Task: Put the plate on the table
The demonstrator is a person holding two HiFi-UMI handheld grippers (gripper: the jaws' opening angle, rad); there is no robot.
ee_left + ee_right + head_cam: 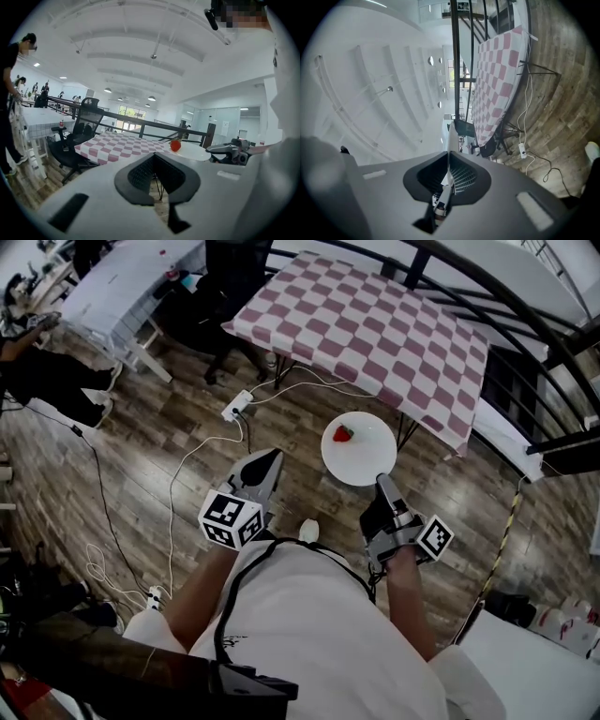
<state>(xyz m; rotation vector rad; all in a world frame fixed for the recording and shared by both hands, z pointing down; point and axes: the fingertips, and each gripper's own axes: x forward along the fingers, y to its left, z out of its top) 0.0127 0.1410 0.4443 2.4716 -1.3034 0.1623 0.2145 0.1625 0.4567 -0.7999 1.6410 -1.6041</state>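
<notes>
A white round plate (pixel 359 448) with a red strawberry (pixel 343 433) on it hangs level over the wooden floor, just short of the red-and-white checked table (pixel 375 324). My right gripper (pixel 382 481) is shut on the plate's near rim. In the right gripper view the thin plate edge (pixel 449 161) runs between the closed jaws. My left gripper (pixel 272 457) is held to the left of the plate, shut and holding nothing. Its own view shows the plate (pixel 192 151), the strawberry (pixel 175 145) and the table (pixel 117 145) ahead.
A black office chair (pixel 79 136) stands at the table's left end. A power strip with white cables (pixel 236 406) lies on the floor in front of the table. A black railing (pixel 525 306) curves behind it. White tables (pixel 122 287) and a person (pixel 47 371) are at the far left.
</notes>
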